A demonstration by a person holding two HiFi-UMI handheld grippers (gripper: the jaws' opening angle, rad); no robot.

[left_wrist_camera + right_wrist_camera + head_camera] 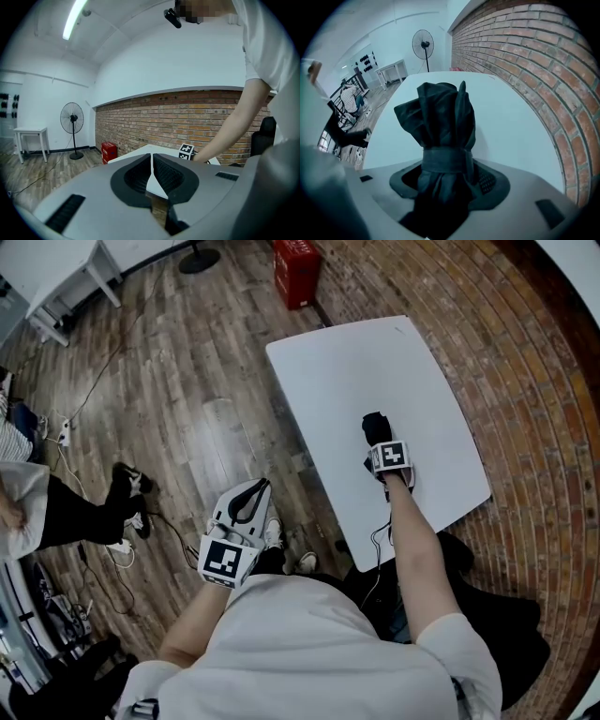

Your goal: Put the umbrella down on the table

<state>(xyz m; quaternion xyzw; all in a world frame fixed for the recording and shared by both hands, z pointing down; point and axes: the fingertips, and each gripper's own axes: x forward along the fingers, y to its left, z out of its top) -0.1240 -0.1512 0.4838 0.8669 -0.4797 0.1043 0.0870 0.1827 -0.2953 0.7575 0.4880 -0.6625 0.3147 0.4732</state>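
A folded black umbrella (377,427), bound by a strap, stands upright in my right gripper (380,448) just over the near part of the white table (375,362). In the right gripper view the umbrella (440,117) rises from between the jaws of that gripper (443,176), which is shut on its lower part, with the table (515,122) behind it. My left gripper (251,491) hangs off the table's left side over the wooden floor. In the left gripper view it (151,164) is shut with nothing in it, and the table (140,152) lies ahead.
A red box (296,268) stands on the floor beyond the table's far corner. A brick wall (543,61) runs along the table's right side. A standing fan (71,119), a white desk (56,277), cables and a seated person's legs (94,512) are at the left.
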